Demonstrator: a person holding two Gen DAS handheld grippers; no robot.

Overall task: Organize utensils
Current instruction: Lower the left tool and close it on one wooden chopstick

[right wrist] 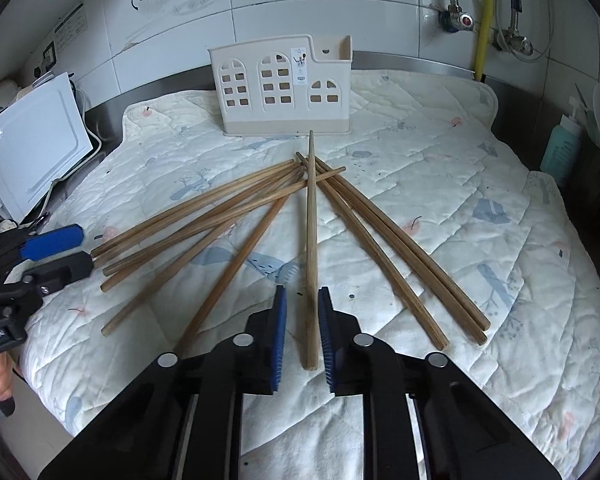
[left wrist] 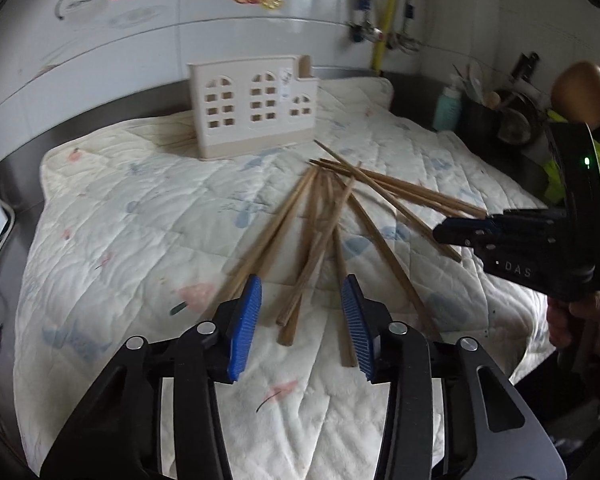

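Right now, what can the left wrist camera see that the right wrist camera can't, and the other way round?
Only the left wrist view shows a dark pot of kitchen tools at the far right and the left claw's blue pads from behind. Only the right wrist view shows a white board leaning at the left and one chopstick between the right claw's pads. Both show the scattered chopsticks, the beige holder, the quilted cloth and the teal bottle.

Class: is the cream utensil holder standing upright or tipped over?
Upright: the utensil holder stands on its base on the quilted mat, open top facing up.
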